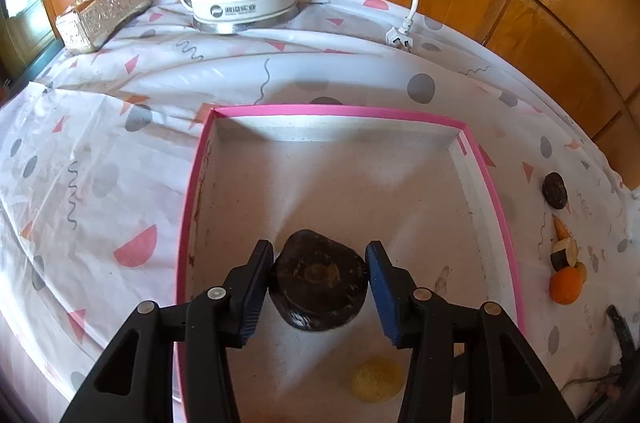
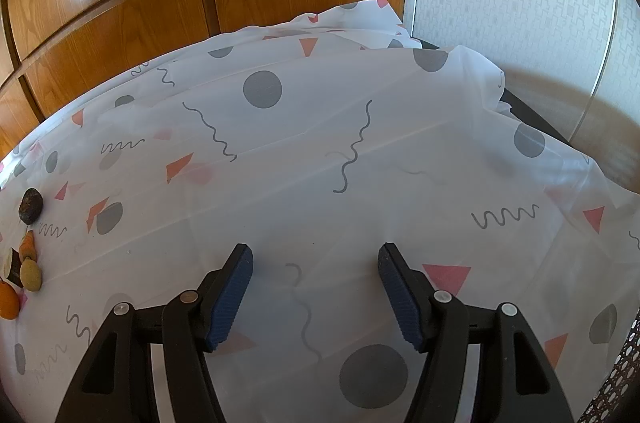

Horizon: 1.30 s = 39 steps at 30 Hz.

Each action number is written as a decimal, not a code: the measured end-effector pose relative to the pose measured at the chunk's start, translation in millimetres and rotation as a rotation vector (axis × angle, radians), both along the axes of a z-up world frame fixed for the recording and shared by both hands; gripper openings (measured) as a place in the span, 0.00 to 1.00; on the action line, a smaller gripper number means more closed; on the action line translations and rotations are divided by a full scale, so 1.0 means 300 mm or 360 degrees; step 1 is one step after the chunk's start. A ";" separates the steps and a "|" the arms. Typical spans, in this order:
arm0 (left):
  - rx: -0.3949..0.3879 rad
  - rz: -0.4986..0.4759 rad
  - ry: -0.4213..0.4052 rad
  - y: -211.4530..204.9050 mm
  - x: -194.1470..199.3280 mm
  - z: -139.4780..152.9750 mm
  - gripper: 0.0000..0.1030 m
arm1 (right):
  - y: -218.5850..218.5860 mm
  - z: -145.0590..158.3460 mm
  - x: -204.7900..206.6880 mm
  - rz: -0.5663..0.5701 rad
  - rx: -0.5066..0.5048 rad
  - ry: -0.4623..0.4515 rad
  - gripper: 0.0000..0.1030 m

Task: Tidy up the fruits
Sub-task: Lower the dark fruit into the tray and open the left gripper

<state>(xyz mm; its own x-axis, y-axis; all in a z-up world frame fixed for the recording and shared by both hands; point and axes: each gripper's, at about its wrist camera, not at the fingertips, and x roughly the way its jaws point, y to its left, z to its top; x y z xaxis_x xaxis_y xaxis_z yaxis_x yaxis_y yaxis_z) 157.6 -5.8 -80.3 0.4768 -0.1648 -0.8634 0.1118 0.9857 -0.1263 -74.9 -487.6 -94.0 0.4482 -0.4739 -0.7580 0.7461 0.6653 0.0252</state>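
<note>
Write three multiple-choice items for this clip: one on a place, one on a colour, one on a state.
1. Where is the dark brown fruit?
A. Inside the tray
B. Beside the kettle
C. On the tissue box

2. What colour is the tray's rim?
A. Green
B. Pink
C. Black

3. What state are the right tongs in?
A. Shut on a carrot
B. Shut on an orange
C. Open, holding nothing

Answers:
1 A, it lies on the tray floor between the left tongs.
2 B, a pink band edges the tray.
3 C, only tablecloth shows between the fingers.
</note>
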 end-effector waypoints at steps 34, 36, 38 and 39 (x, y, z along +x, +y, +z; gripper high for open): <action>0.0068 0.0221 -0.0406 0.141 -0.408 0.171 0.92 | 0.006 -0.001 0.000 0.0017 -0.0010 0.0005 0.69; 0.0076 0.0238 -0.0411 0.152 -0.414 0.167 0.92 | 0.006 -0.002 0.002 0.0017 -0.0011 0.0010 0.69; 0.0072 0.0260 -0.0410 0.165 -0.416 0.163 0.93 | 0.008 0.000 0.004 0.0017 -0.0013 0.0017 0.69; 0.0067 0.0278 -0.0405 0.176 -0.415 0.160 0.93 | 0.009 0.000 0.005 0.0016 -0.0015 0.0022 0.69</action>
